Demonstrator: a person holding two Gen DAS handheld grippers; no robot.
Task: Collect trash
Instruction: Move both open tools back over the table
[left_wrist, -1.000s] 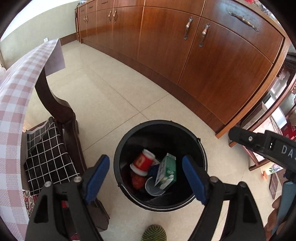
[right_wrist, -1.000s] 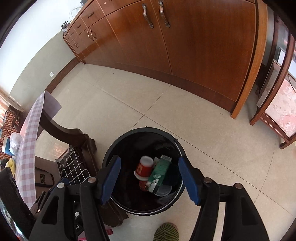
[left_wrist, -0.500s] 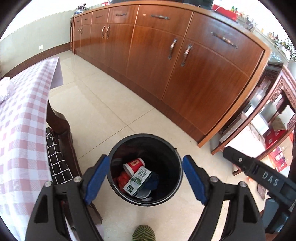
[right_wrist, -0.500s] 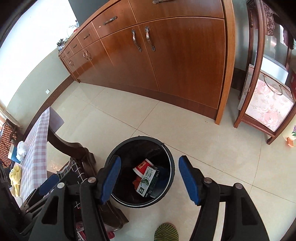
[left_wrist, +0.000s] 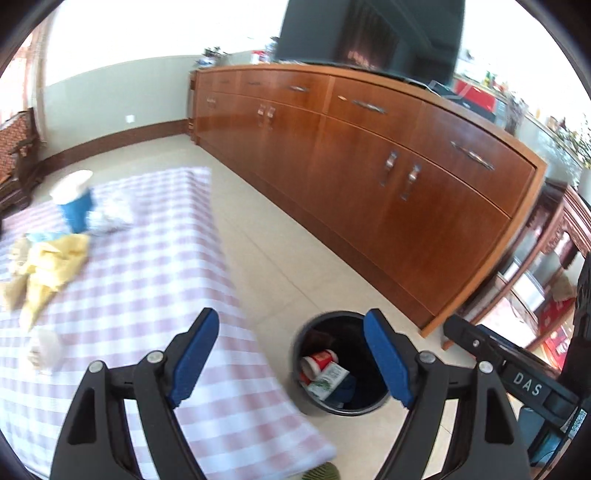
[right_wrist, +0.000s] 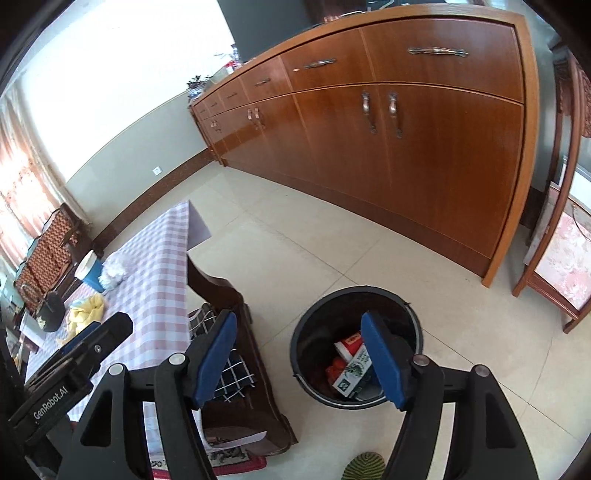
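A black trash bin (left_wrist: 314, 404) (right_wrist: 354, 290) stands on the floor, holding a red paper cup (right_wrist: 349, 341), a green-and-white carton (right_wrist: 352, 373) and other scraps. Trash lies on the checked tablecloth (left_wrist: 147, 280): a blue cup with a white lid (left_wrist: 74, 206) (right_wrist: 88, 271), crumpled white paper (left_wrist: 112, 218), a yellow wrapper (left_wrist: 48, 266) and a white wad (left_wrist: 44, 350). My left gripper (left_wrist: 291, 356) hangs open and empty above the table's edge. My right gripper (right_wrist: 298, 358) is high above the bin and chair, its jaws opening with nothing between them.
A long wooden sideboard (right_wrist: 406, 147) runs along the far side of the tiled floor. A dark wooden chair with a black checked cushion (right_wrist: 231, 373) is tucked under the table (right_wrist: 159, 266). A person's foot in a striped slipper (right_wrist: 364, 465) shows near the bin.
Both grippers have risen away from the bin, which looks smaller now. The left view has swung toward the tabletop, bringing its trash into sight. The right jaws stand slightly wider.
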